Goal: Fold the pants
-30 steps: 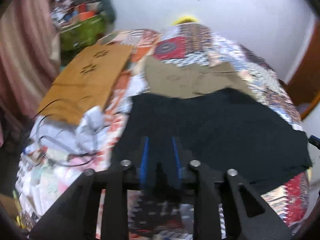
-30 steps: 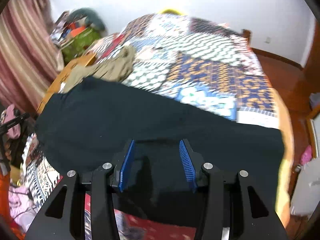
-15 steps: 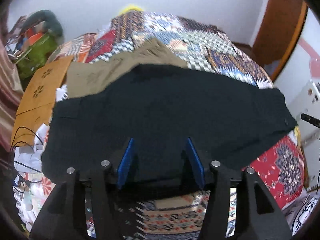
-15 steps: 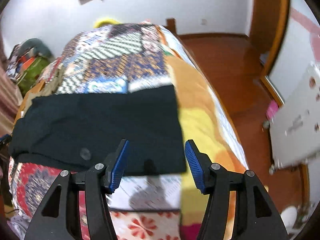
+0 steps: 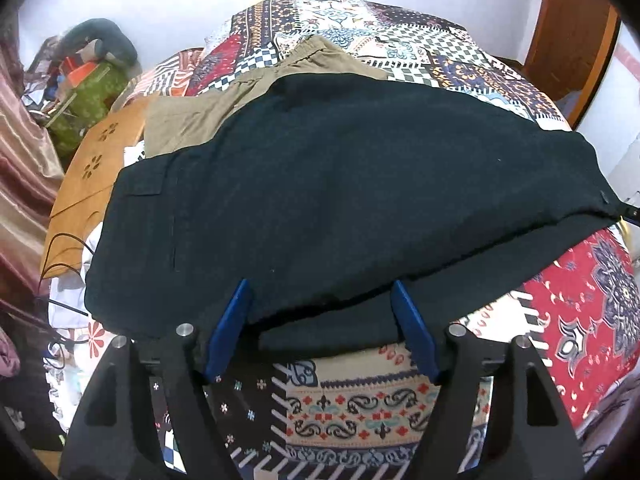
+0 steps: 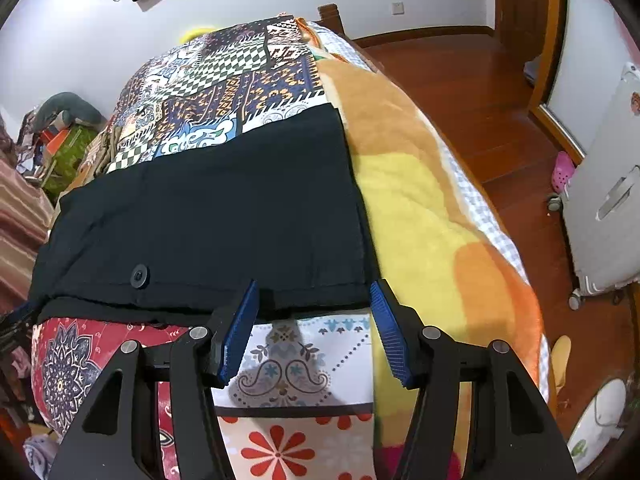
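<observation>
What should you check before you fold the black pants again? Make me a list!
1. Left gripper open and empty: ok, its blue fingers are spread over the near edge.
2. Right gripper open and empty: ok.
3. Black pants lying flat on the patchwork quilt: ok, mostly smooth.
4. Near edges lined up: not ok, a lower layer sticks out below the top one.
5. Pants clear of other clothes: not ok, their far corner overlaps the tan pants.
6. Right end of the pants squared off: ok, it runs straight beside the orange blanket.
</observation>
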A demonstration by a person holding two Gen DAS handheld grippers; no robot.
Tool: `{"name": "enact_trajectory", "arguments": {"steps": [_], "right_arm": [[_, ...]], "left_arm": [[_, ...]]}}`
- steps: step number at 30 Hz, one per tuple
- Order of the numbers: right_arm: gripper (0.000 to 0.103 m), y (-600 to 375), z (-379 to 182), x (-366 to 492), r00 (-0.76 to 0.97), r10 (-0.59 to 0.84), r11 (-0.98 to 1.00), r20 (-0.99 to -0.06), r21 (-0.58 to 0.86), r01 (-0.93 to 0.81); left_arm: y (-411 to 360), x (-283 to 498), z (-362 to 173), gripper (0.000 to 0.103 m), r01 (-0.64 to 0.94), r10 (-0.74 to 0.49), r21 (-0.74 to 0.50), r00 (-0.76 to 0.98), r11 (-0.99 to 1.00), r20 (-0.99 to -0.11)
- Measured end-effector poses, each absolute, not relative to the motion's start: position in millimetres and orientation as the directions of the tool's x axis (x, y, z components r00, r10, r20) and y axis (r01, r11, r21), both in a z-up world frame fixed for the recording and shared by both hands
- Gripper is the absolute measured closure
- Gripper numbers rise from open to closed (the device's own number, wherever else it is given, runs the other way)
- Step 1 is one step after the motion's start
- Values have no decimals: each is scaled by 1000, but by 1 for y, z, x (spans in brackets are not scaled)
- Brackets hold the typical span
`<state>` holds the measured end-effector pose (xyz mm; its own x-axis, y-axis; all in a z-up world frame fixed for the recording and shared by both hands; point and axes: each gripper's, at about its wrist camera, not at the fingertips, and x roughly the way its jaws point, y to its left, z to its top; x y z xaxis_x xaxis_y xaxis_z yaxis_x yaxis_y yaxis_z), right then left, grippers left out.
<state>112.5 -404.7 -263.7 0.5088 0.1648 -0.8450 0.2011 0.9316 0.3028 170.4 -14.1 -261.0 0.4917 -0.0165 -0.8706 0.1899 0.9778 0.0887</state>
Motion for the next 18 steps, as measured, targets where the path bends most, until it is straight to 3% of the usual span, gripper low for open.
{"name": "enact_trajectory", "arguments": {"steps": [6,8,10,12,15,18], "right_arm": [[49,-407,-271,113,516,161,926,-842,309,216],[49,-410,-273,113,517,157,923,-842,311,225],[50,-411,-274,114,521,162,919,-838,321,230],[65,-411,-273,113,533,161,920,-831,322,224],[79,-408,-270,111,541,145,929,-828,302,213],[83,-410,-266,108,568,155,921,-808,326,212]], "left_arm": [[-27,176,-261,34,234,8,154,527,960,-850],[-30,178,-262,47,257,-15,140,520,956,-854],[-31,180,-262,54,266,-33,123,515,956,-857],[-32,181,-262,60,274,-45,115,517,955,-855],[-35,180,-262,68,281,-56,112,529,953,-847],[-38,180,-261,77,283,-51,125,542,951,-839]]}}
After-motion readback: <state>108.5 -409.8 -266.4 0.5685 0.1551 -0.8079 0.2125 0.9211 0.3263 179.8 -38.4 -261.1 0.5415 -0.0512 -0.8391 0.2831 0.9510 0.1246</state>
